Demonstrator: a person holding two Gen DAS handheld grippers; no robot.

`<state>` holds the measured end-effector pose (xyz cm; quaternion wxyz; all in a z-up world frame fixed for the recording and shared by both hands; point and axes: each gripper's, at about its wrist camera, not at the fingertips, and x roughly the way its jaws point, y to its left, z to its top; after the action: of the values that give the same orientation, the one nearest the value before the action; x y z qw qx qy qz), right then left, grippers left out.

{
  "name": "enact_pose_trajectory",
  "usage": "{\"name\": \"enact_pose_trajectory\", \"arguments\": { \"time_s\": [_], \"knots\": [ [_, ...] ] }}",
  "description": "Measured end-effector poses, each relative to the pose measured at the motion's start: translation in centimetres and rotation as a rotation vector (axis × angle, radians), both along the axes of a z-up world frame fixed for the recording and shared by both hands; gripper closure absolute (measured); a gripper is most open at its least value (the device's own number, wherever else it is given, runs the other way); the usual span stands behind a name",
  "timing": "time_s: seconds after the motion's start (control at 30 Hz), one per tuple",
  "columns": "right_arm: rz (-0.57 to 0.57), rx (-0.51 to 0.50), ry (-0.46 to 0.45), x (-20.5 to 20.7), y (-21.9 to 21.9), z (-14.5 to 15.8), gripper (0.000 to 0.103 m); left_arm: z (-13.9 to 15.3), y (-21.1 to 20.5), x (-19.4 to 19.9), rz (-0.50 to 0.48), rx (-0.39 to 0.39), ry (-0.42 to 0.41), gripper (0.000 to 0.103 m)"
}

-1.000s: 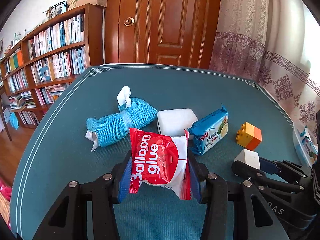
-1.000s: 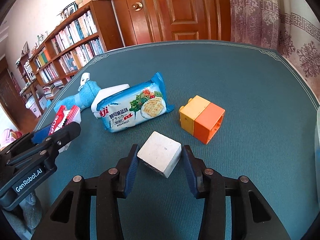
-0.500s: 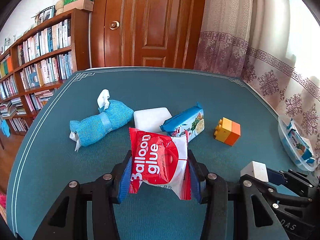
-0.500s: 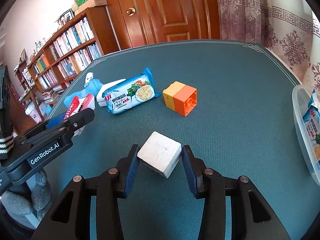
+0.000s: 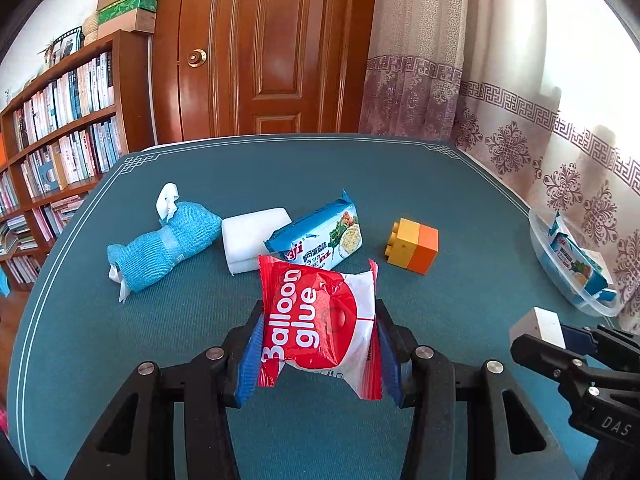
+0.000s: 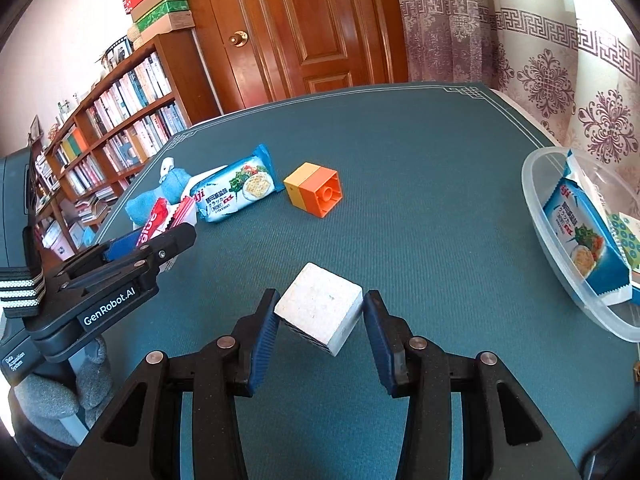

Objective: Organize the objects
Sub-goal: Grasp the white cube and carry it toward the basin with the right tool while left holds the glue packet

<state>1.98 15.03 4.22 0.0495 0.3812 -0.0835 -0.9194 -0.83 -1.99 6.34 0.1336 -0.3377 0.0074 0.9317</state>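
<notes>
Balloon glue packet (image 5: 320,320) clamped between the blue pads of the left gripper (image 5: 318,350), held clear above the teal tablecloth (image 5: 460,184); pads pressing on the packet's sides, crimped end seams standing free above and below; judged light, soft and crinkly, film likely slippery, contents liable to shift or burst under hard squeeze; best held across the padded middle as now, not by the seams. White cube (image 6: 320,308) gripped corner-on between the pads of the right gripper (image 6: 320,322), also off the cloth; appears stiff, matt and light, surface slightly rough, so secure under modest pressure; tilted hold may let it pivot. Clear plastic tub (image 6: 536,208) at right table edge, already holding a blue cracker packet (image 6: 584,240); judged the likely destination for both items. Remaining on cloth and well apart from tub: second cracker pack (image 5: 320,236), white block (image 5: 256,240) touching it, rolled blue cloth bundle (image 5: 160,248), yellow-and-orange toy brick (image 5: 414,250). Risk noted: tub rim shallow; release low.
</notes>
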Motion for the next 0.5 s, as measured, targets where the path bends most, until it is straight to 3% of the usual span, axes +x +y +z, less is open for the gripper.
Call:
{"name": "enact_pose_trajectory", "arguments": {
  "time_s": [0.5],
  "knots": [
    [-0.174, 0.026, 0.066, 5.0, 7.7, 2.7, 0.059, 0.7, 2.6, 1.7, -0.079, 0.02, -0.019, 0.051]
  ]
}}
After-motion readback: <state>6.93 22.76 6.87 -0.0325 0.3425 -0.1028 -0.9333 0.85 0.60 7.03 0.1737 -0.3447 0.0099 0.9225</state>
